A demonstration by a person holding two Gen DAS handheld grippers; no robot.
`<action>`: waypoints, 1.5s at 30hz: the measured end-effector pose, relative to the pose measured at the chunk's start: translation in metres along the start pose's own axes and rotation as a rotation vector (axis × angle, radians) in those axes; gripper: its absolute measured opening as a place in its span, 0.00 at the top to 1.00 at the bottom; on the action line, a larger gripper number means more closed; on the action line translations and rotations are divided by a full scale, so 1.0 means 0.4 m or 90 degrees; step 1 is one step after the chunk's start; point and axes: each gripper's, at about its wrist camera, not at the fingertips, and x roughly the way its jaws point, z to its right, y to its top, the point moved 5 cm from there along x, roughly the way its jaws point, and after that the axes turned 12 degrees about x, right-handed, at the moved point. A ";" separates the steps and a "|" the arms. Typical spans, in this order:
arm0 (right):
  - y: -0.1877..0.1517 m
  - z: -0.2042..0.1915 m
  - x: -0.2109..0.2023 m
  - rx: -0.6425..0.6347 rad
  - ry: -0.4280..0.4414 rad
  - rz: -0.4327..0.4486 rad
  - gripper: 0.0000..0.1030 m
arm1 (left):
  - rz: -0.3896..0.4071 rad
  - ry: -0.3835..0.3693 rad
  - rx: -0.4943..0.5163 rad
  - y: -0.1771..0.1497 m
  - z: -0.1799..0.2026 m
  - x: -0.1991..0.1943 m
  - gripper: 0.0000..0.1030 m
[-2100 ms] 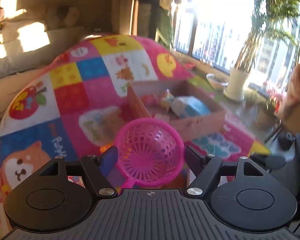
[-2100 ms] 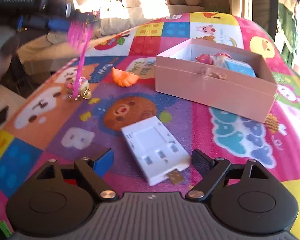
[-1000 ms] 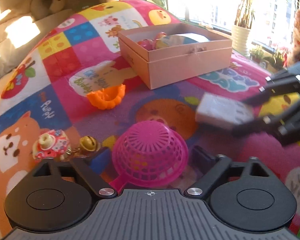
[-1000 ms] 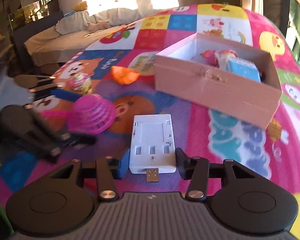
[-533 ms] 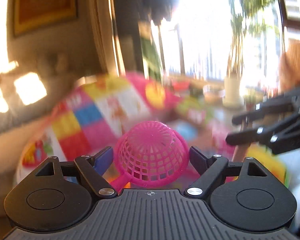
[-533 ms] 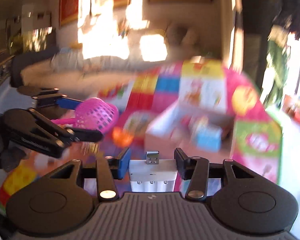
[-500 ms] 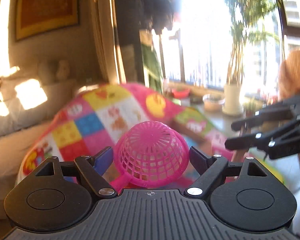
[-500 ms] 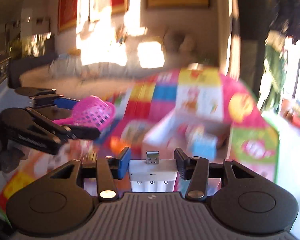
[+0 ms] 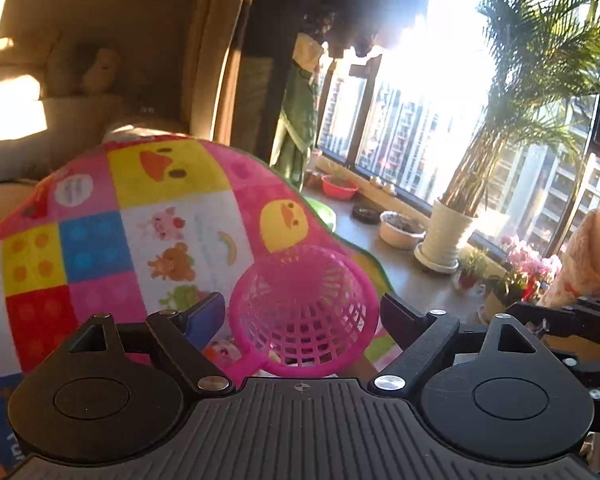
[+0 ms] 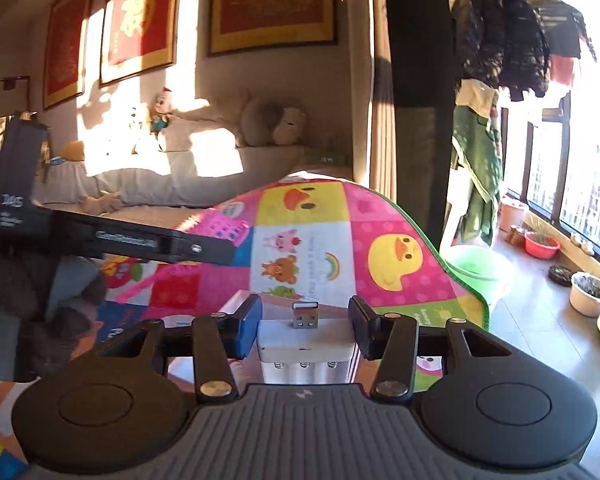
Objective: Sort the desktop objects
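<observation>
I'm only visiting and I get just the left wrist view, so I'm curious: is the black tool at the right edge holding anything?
Observer: Yes. The right tool is clamped on a white battery charger.
Operator: Which end faces forward?
Observer: Its metal USB plug points forward, away from the camera.
Operator: Anything fun in the room beyond?
Observer: A small doll sits in the sunlight on the sofa.
</observation>
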 end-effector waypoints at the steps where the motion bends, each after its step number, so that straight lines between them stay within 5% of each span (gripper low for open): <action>1: 0.001 0.007 0.015 0.003 -0.002 -0.002 0.54 | -0.009 0.010 0.004 -0.009 -0.010 0.018 0.06; 13: 0.068 -0.065 0.271 0.038 0.035 -0.005 0.54 | -0.145 0.180 0.013 -0.326 -0.194 -0.094 0.02; 16: 0.064 -0.073 0.326 0.048 0.007 0.029 0.53 | -0.151 0.167 -0.005 -0.382 -0.205 -0.131 0.02; 19: 0.002 -0.065 0.382 0.082 0.004 -0.047 0.34 | -0.167 0.139 -0.037 -0.414 -0.209 -0.138 0.02; 23: -0.082 -0.095 0.409 0.056 0.006 -0.108 0.34 | -0.198 0.142 -0.045 -0.441 -0.212 -0.121 0.02; 26: -0.109 -0.153 0.412 0.048 0.064 -0.150 0.34 | -0.210 0.142 -0.048 -0.456 -0.212 -0.117 0.02; 31: -0.145 -0.319 0.421 -0.103 0.097 -0.133 0.32 | -0.215 0.135 -0.050 -0.468 -0.205 -0.122 0.02; 33: -0.166 -0.370 0.450 -0.148 0.086 -0.132 0.35 | -0.212 0.130 -0.048 -0.467 -0.200 -0.130 0.02; 35: -0.182 -0.395 0.489 -0.155 0.079 -0.161 0.66 | -0.205 0.125 -0.044 -0.465 -0.197 -0.141 0.02; 37: -0.180 -0.392 0.519 -0.143 0.067 -0.178 0.77 | -0.196 0.123 -0.039 -0.463 -0.194 -0.155 0.02; 45: -0.001 -0.155 0.471 0.097 0.040 -0.147 0.89 | -0.180 0.110 -0.045 -0.485 -0.198 -0.194 0.01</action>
